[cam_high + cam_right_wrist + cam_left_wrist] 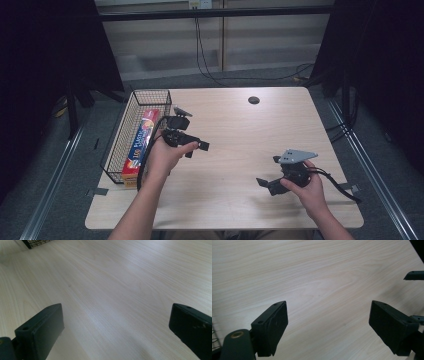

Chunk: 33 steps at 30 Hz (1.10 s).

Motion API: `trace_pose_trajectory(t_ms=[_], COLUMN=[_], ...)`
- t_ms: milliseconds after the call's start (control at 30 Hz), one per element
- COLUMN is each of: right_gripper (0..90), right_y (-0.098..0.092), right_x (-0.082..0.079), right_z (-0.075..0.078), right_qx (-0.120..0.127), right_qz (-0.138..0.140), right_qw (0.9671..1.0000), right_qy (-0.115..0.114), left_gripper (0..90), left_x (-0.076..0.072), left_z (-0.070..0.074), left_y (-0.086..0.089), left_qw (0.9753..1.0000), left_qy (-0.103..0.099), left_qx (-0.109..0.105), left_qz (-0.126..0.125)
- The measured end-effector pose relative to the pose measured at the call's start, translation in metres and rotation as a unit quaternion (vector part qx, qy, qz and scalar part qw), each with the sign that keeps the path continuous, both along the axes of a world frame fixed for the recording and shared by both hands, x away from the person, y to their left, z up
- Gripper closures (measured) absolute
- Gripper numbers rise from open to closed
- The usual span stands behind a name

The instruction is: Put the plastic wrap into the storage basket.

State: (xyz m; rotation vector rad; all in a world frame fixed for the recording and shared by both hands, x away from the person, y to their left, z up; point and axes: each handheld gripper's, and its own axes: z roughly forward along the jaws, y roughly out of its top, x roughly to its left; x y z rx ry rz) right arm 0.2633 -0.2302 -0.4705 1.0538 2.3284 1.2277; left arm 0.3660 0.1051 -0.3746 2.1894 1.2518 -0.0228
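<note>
1. The surface point(235, 150) carries a wire basket point(131, 127) at its left edge.
2. Inside lies the foil box point(141, 146), just beside the left claw point(196, 148), which hovers released.
3. The right claw point(267, 174) hovers released, well apart from the box.

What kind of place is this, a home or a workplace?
Most likely a lab or recording studio, not a home. Dark curtains hang on both sides of a plain wooden table, cables run down the back wall, and a person holds a gripper in each hand.
</note>
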Motion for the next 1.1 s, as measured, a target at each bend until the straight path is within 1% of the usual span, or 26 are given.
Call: trace_pose_trajectory(t_ms=[67,133,200,267,333,400,533,667,733,800,833,867,900,933,967,1033,1100], right_gripper=[0.0,0.0,0.0,0.0,0.0,0.0,0.0,0.0,0.0,0.0,0.0,0.0,0.0,0.0,0.0,0.0,0.0], right_y=[0.000,0.001,0.002,0.001,0.001,0.001,0.001,0.001,0.001,0.001,0.001,0.001,0.001,0.001,0.001,0.001,0.001], right_x=[0.000,0.000,0.000,0.000,0.000,0.000,0.000,0.000,0.000,0.000,0.000,0.000,0.000,0.000,0.000,0.000,0.000], right_z=[0.000,0.000,0.000,0.000,0.000,0.000,-0.001,0.000,0.000,0.000,0.000,0.000,0.000,0.000,0.000,0.000,0.000], right_qx=[0.001,0.001,0.003,0.002,0.002,0.002,0.000,0.002,0.001,0.001,0.001,0.001,0.001,0.001,0.001,0.000,0.000], right_qz=[0.001,0.003,0.004,0.004,0.004,0.005,0.006,0.006,0.006,0.006,0.006,0.006,0.006,0.006,0.006,0.006,0.007], right_qw=[1.0000,1.0000,1.0000,1.0000,1.0000,1.0000,1.0000,1.0000,1.0000,1.0000,1.0000,1.0000,1.0000,1.0000,1.0000,1.0000,1.0000], right_qy=[0.002,0.002,0.002,0.002,0.001,0.002,0.001,0.002,0.002,0.001,0.001,0.001,0.000,0.000,0.000,0.001,0.000], left_gripper=[15.7,15.7,15.6,15.6,15.6,15.3,15.2,15.0,14.9,14.7,14.6,14.5,14.5,14.4,14.0,13.0,12.4], left_x=[-0.002,-0.004,-0.006,-0.008,-0.011,-0.013,-0.016,-0.020,-0.020,-0.021,-0.022,-0.022,-0.022,-0.022,-0.023,-0.024,-0.023], left_z=[-0.005,-0.010,-0.014,-0.019,-0.023,-0.026,-0.033,-0.039,-0.042,-0.045,-0.046,-0.047,-0.047,-0.048,-0.049,-0.051,-0.055], left_y=[-0.004,-0.008,-0.012,-0.016,-0.019,-0.022,-0.026,-0.031,-0.034,-0.035,-0.037,-0.036,-0.037,-0.036,-0.037,-0.038,-0.038], left_qw=[1.0000,0.9999,0.9999,0.9998,0.9996,0.9996,0.9993,0.9993,0.9991,0.9991,0.9993,0.9992,0.9992,0.9989,0.9992,0.9991,0.9990], left_qy=[0.001,0.002,0.002,0.004,0.003,0.005,0.001,-0.003,-0.003,-0.002,-0.002,-0.004,-0.007,-0.008,-0.010,-0.017,-0.013], left_qx=[0.002,-0.002,0.002,-0.002,0.001,-0.005,-0.007,-0.013,-0.009,-0.009,-0.012,-0.009,-0.009,-0.004,-0.008,0.001,0.009], left_qz=[-0.004,-0.010,-0.016,-0.019,-0.029,-0.028,-0.038,-0.035,-0.041,-0.041,-0.034,-0.039,-0.039,-0.046,-0.037,-0.038,-0.042])
